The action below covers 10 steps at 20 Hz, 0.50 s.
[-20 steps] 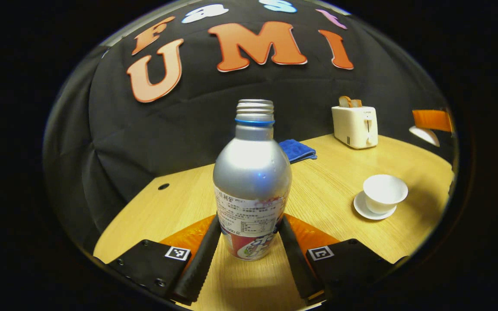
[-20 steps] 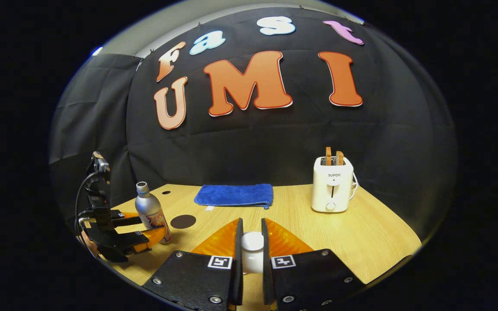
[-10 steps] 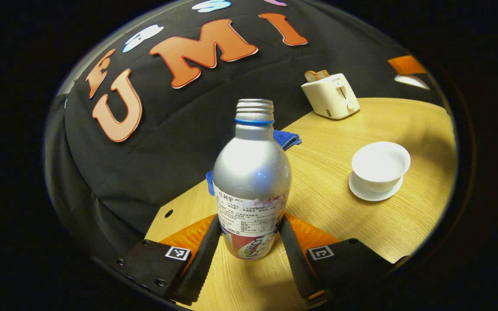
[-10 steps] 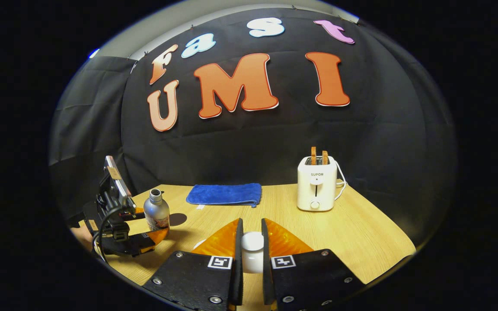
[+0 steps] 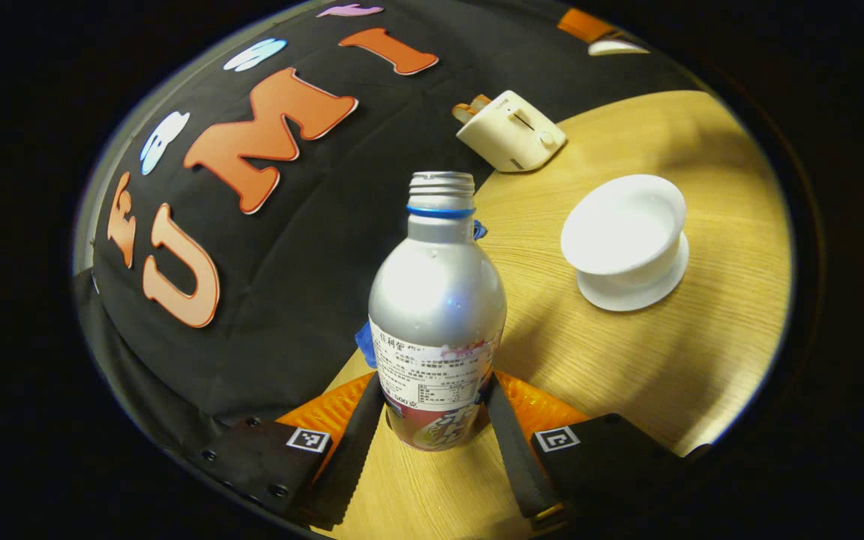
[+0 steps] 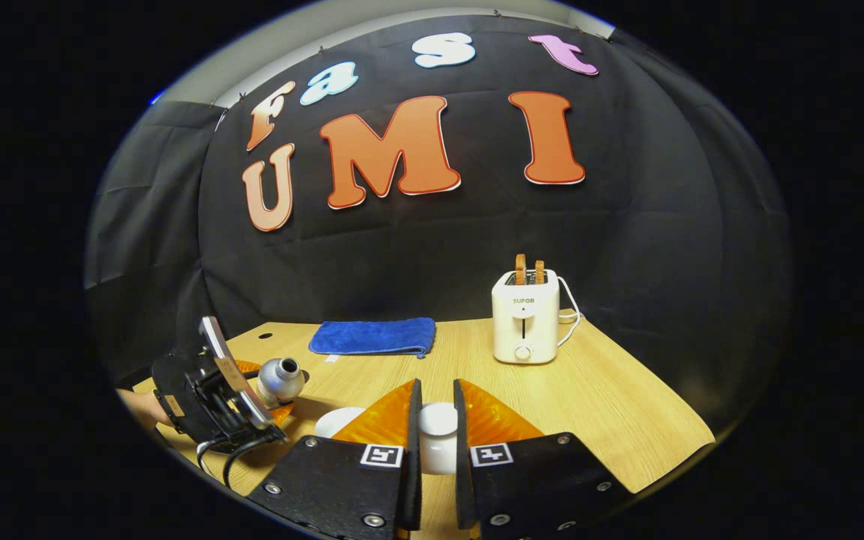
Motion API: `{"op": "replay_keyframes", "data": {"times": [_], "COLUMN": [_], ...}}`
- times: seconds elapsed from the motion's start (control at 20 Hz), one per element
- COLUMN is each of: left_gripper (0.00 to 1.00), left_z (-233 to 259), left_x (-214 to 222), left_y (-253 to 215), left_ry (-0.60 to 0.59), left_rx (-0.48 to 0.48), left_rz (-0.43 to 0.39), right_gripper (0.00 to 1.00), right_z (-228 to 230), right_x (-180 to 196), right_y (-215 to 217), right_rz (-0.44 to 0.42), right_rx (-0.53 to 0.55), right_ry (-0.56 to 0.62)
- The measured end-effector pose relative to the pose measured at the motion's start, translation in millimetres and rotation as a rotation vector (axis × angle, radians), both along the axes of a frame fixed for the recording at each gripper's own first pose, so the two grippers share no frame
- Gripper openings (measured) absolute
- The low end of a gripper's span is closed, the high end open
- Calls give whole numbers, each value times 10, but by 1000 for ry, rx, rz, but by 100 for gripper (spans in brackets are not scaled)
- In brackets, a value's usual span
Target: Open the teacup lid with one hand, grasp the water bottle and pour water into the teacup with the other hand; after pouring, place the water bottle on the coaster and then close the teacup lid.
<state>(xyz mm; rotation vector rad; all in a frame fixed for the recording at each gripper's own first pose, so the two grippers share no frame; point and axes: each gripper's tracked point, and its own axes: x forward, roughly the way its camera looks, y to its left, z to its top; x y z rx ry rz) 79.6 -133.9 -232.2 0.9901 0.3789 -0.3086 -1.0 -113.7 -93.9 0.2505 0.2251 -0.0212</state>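
Since 0.5 s ago the bottle [image 5: 438,315] has tipped further toward the cup [image 5: 625,225]; in the right gripper view its open mouth now faces the camera, lying nearly level, w/ the left gripper [image 6: 271,411] swung in closer to the right gripper [image 6: 437,442]. Left gripper's [image 5: 432,420] fingers [image 5: 347,442] are clamped on the bottle's lower body, one each side of the label. Cap is off, threaded neck bare. Cup sits open on its saucer [image 5: 631,289] on the wood table [image 5: 702,360], well to the right of the bottle neck in the left gripper view. Right gripper's fingers [image 6: 411,450] are pinched on the white lid [image 6: 438,431], held above the table just beside the cup [image 6: 338,421]. Toaster [image 6: 526,322] w/ two slices stands at the back, blue cloth [image 6: 372,336] to its left. A dark coaster [image 6: 303,375] peeks out just behind the bottle [image 6: 280,379].
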Motion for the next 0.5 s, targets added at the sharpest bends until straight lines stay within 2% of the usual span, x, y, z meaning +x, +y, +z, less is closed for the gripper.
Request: {"op": "replay_keyframes", "data": {"times": [0.5], "left_gripper": [82], "left_z": [151], "left_x": [18], "left_y": [-78], "left_ry": [-135], "left_rx": [244], "left_rz": [-127], "right_gripper": [18], "right_z": [-5], "right_x": [-74], "right_y": [-138], "right_rz": [-22], "right_rx": [3], "right_ry": [-5]}}
